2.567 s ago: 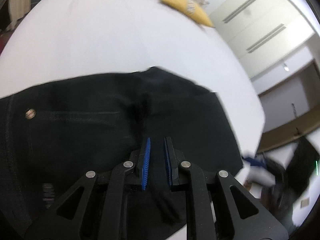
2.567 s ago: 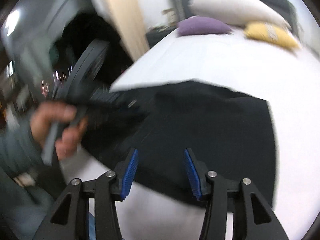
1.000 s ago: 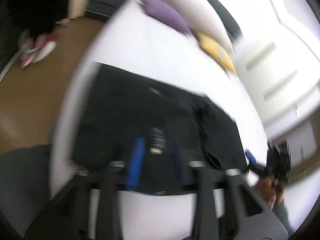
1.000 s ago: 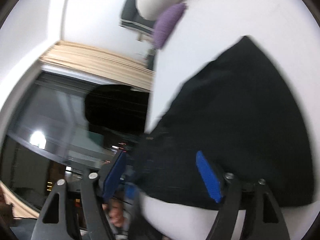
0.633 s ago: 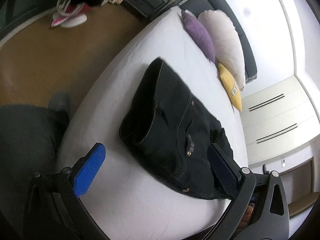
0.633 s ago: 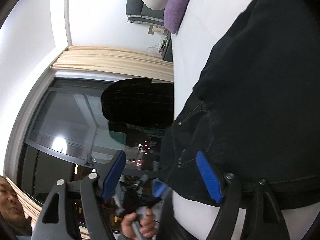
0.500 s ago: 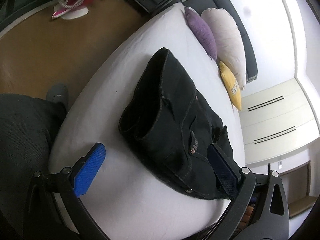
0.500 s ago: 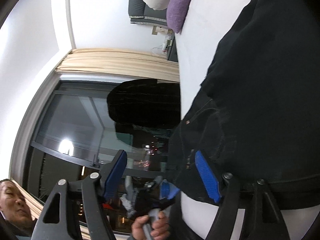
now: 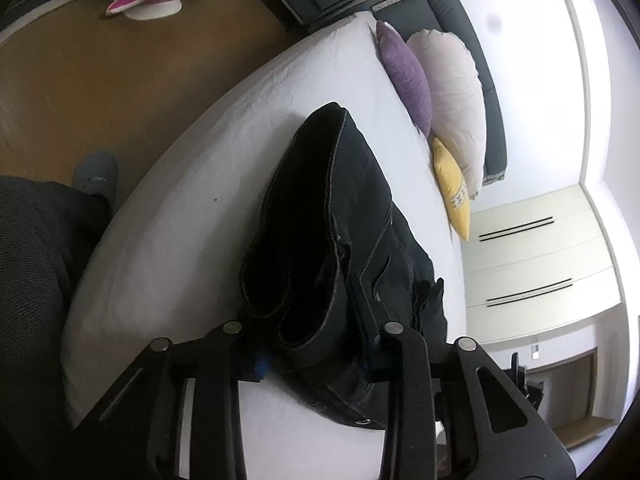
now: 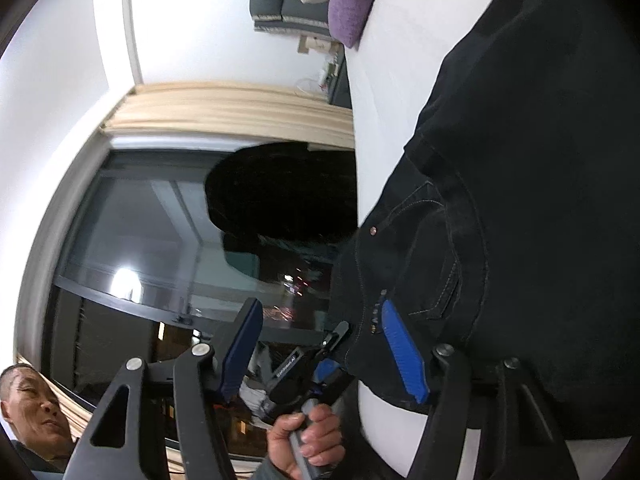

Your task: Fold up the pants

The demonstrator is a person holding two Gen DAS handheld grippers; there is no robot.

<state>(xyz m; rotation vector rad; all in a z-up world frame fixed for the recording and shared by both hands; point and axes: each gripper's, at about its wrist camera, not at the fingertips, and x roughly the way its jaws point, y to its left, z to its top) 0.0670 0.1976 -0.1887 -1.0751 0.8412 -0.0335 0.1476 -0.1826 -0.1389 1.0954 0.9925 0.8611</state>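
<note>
Both tongs: left tongs (image 9: pixel 320 360) just clenched on pants (image 9: pixel 344 216) near bed (image 9: pixel 168 240) edge; right tongs (image 10: pixel 324 344) released.

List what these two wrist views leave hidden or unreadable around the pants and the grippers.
- Left wrist view: the left gripper pads sit buried in the black pants, so pad contact is not visible.
- Left wrist view: the right gripper is out of frame.
- Right wrist view: the pants' far side is cut off by the frame edge.
- Right wrist view: the right gripper finger covers the waistband label, unreadable.
</note>
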